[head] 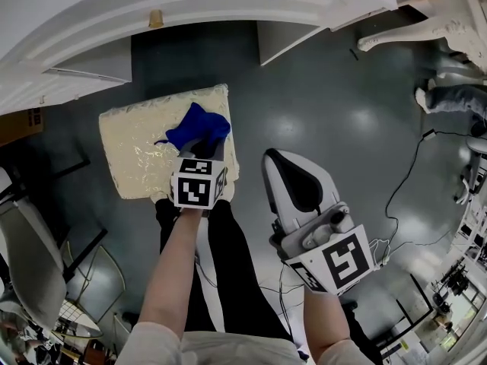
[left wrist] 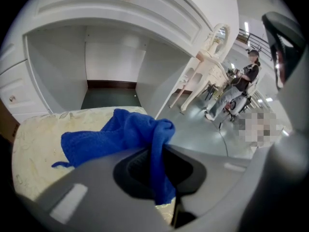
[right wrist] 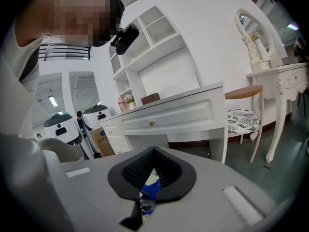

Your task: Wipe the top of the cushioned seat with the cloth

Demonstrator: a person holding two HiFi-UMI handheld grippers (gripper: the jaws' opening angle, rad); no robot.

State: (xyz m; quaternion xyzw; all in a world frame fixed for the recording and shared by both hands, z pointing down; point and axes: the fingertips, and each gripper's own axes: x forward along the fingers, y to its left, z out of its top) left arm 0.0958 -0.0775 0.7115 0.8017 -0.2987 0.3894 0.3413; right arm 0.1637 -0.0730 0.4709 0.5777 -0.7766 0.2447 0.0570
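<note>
The cushioned seat [head: 144, 147] is a cream square pad on the dark floor below a white desk. A blue cloth [head: 197, 126] lies bunched on its right part. My left gripper [head: 204, 150] is over the seat's near right edge, shut on the blue cloth. In the left gripper view a fold of the cloth [left wrist: 123, 134] runs down between the jaws of the left gripper [left wrist: 158, 170], and the rest spreads over the seat [left wrist: 34, 144]. My right gripper [head: 278, 162] hangs over bare floor right of the seat, shut and holding nothing; the right gripper [right wrist: 147, 180] looks toward the desk.
A white desk [head: 190, 6] with a drawer knob [head: 155, 18] stands just beyond the seat. An ornate white table [head: 426, 25] and another person's leg [head: 449, 99] are at the far right. A cable [head: 402, 185] trails on the floor. Chairs [head: 30, 257] stand at the left.
</note>
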